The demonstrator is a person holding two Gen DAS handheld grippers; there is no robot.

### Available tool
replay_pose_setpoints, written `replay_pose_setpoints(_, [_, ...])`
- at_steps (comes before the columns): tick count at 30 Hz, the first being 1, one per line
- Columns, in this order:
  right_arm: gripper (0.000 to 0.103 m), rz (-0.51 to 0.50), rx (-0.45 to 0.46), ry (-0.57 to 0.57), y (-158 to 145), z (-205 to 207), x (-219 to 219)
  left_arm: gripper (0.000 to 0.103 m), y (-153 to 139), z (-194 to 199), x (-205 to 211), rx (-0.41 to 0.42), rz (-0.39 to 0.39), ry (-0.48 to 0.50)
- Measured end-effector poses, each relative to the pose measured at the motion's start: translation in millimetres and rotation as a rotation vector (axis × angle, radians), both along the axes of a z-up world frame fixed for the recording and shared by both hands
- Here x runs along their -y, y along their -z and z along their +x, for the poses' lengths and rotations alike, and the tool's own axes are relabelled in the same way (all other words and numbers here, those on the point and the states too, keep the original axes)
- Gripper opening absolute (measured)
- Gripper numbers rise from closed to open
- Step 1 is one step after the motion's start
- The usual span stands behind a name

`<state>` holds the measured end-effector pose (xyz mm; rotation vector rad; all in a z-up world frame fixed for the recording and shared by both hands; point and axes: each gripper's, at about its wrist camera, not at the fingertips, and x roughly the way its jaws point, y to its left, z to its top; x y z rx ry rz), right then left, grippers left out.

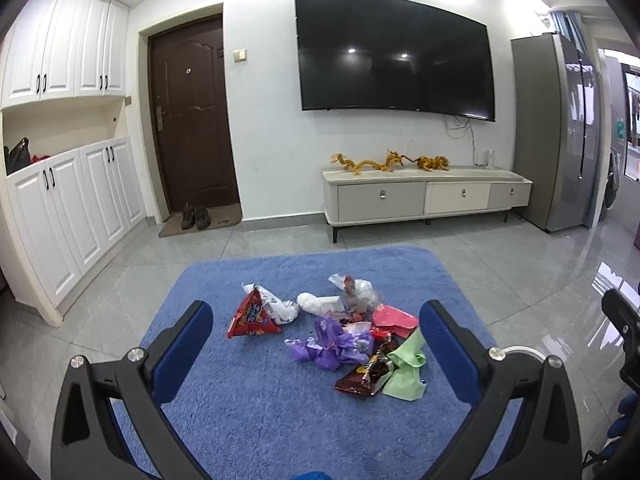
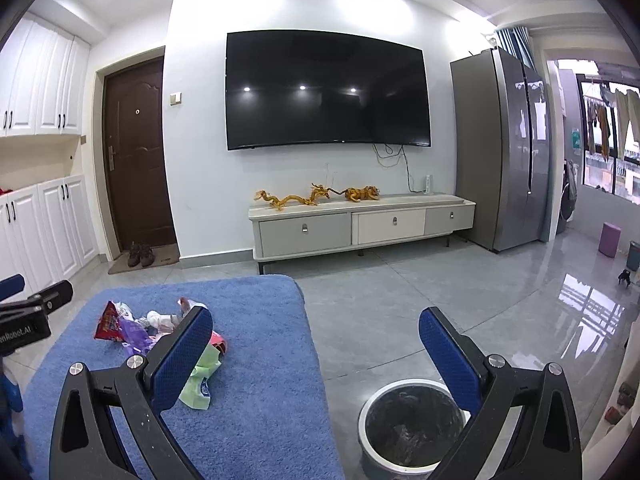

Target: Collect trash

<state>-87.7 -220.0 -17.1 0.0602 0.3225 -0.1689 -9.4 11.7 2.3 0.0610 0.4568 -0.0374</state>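
Note:
A heap of trash lies on a blue rug (image 1: 260,408): a red triangular snack bag (image 1: 252,318), a purple wrapper (image 1: 332,342), a light green bag (image 1: 406,368), a dark brown wrapper (image 1: 366,376), a pink-red wrapper (image 1: 394,317) and white crumpled plastic (image 1: 320,303). My left gripper (image 1: 316,328) hovers open above the heap, nothing between its fingers. My right gripper (image 2: 316,340) is open and empty, to the right of the heap over the rug's edge; its left finger hides part of the green bag (image 2: 198,384). A white-rimmed bin (image 2: 408,424) with a dark liner stands on the floor beside the rug.
Grey tiled floor (image 2: 400,300) surrounds the rug. A TV cabinet (image 2: 360,224) stands at the far wall under a television, a fridge (image 2: 504,152) to its right, white cupboards (image 1: 68,200) on the left. Shoes (image 1: 195,216) sit by the brown door.

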Motion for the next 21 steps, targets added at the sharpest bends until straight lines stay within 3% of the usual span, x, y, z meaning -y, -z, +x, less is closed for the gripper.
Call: replay_pose_setpoints(21, [0.103,-0.01,-0.048,0.02,7,26,3,0.103,17,32,-21,-0.079,-0.055,-0.029])
